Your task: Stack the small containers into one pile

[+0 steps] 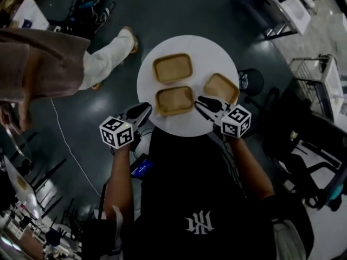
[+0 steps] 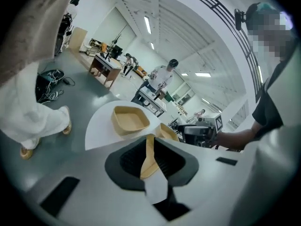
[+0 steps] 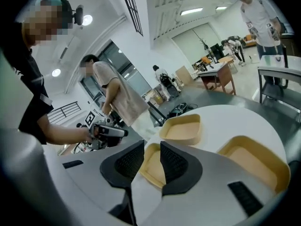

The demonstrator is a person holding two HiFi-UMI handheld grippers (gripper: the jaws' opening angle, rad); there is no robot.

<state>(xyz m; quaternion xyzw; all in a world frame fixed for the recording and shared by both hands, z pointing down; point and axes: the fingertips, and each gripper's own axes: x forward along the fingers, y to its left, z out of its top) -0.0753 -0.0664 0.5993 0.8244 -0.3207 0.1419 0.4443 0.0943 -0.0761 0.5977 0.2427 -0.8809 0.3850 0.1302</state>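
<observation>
Three small containers, shallow tan trays, lie singly on the round white table [image 1: 187, 128]: near tray [image 1: 174, 100], far tray [image 1: 172, 67], right tray [image 1: 221, 87]. None is stacked yet.

Left gripper [image 1: 145, 110]: jaws a narrow slit apart, holding nothing, tips just beside the near tray's left end. Only a sliver of the rim shows through the slit.

Right gripper [image 1: 201, 103]: jaws wider apart, empty. The near tray's right corner shows in the gap, but it cannot be told whether the wall is already between the pads.

Judgement: the step in hand is the first pick-up, probably of the near tray. Best practice is one pad inside the wall and one outside, on a straight stretch rather than the rounded corner. The left slit likely needs widening first. The tray looks light and may skid if nudged. It should be lifted level and lowered squarely so it nests.
</observation>
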